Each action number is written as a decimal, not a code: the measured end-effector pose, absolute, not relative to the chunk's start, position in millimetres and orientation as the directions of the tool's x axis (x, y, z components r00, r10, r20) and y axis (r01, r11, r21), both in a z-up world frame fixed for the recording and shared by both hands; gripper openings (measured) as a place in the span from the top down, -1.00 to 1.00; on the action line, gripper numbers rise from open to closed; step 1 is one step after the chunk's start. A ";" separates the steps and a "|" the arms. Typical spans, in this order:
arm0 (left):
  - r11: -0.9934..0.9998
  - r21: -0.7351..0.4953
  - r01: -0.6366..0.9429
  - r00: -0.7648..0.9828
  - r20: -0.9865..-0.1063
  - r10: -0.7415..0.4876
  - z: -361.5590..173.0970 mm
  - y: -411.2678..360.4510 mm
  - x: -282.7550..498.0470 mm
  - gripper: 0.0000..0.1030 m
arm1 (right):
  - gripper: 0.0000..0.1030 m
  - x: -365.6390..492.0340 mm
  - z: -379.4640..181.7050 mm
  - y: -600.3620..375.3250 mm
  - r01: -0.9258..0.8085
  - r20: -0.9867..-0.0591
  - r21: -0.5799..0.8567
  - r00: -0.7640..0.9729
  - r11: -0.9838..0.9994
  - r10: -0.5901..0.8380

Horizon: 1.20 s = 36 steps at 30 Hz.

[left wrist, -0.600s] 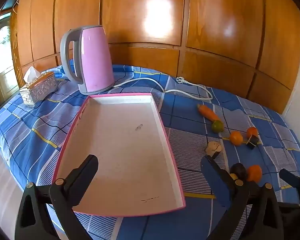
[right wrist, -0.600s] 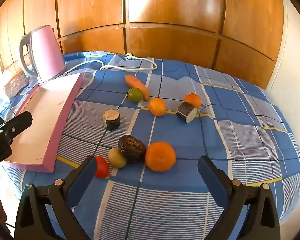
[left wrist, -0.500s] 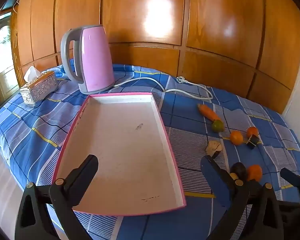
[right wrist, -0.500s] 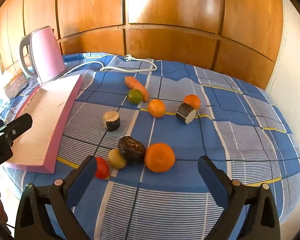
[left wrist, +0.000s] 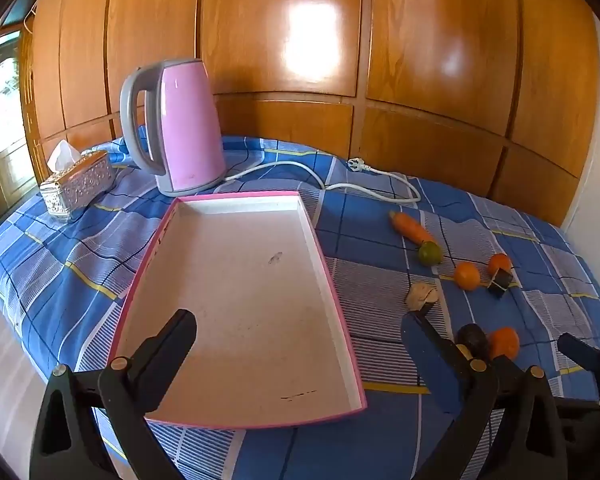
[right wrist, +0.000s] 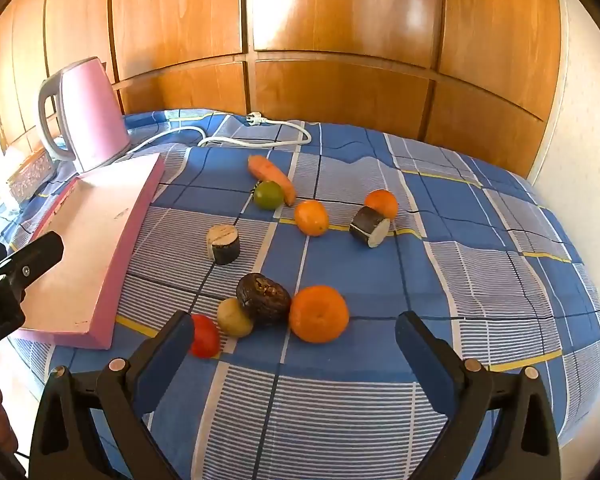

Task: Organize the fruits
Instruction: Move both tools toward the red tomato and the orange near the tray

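Fruit, loose on cloth — big orange point(right wrist: 318, 313) nearest right gripper point(right wrist: 294, 346), at its 12 o'clock. Tray point(left wrist: 328, 280) bare under left gripper point(left wrist: 300, 340). Both spread, nothing held. Risk: round fruit rolling off when nudged by neighbours.

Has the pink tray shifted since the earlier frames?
No. The pink tray sits at the same spot in front of the kettle, unchanged against the cloth's stripes.
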<state>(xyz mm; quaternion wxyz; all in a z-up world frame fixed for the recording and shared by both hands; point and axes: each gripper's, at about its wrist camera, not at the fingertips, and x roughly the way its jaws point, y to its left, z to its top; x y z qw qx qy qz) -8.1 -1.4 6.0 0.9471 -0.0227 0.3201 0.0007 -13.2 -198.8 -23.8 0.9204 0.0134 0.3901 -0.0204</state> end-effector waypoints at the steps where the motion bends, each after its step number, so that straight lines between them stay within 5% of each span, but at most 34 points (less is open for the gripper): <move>1: 0.999 -0.040 -0.012 0.796 -0.604 -0.015 5.7 -2.6 -9.1 -0.99 | -0.98 -13.6 -23.4 -199.1 0.048 -0.718 0.009 0.695 0.999 -0.027; 16: 1.000 -0.024 0.013 0.798 -0.602 -0.025 7.6 -9.7 -12.4 -0.99 | -0.97 -15.9 -23.6 -202.7 0.045 -0.719 0.028 0.695 0.999 -0.012; 36: 0.997 -0.047 0.059 0.780 -0.621 -0.075 5.9 -16.5 -11.3 -0.99 | -0.61 -18.1 -25.6 -211.6 0.061 -0.725 0.048 0.689 0.997 -0.007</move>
